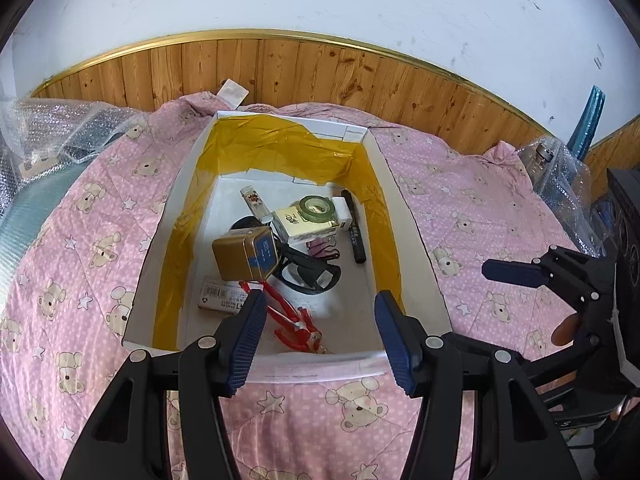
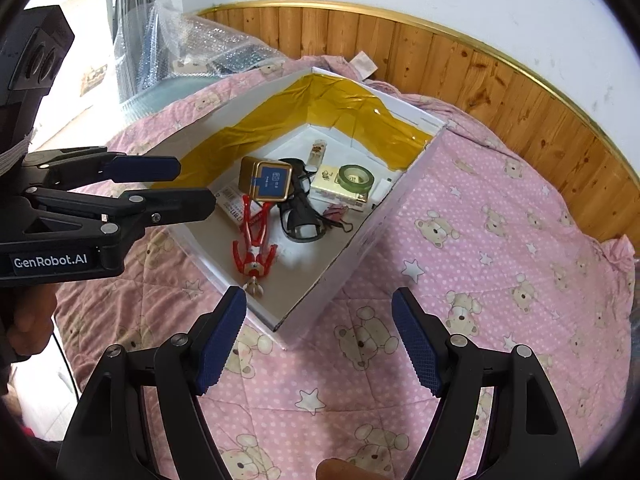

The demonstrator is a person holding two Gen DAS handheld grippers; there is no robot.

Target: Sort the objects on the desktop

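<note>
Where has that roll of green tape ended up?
The green tape roll lies inside the white box, toward its far right, on top of a cream carton near the black marker.

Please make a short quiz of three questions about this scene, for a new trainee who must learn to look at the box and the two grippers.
1. True or false: the green tape roll lies on the pink quilt, outside the white box.
2. Which thing lies nearest the front wall of the box? A) black marker B) red toy figure C) gold tin
3. Fill in: the left gripper and the right gripper are both ____ and hold nothing.

Key: 1 false, it rests on a cream packet inside the box; 2 B; 3 open.
</note>
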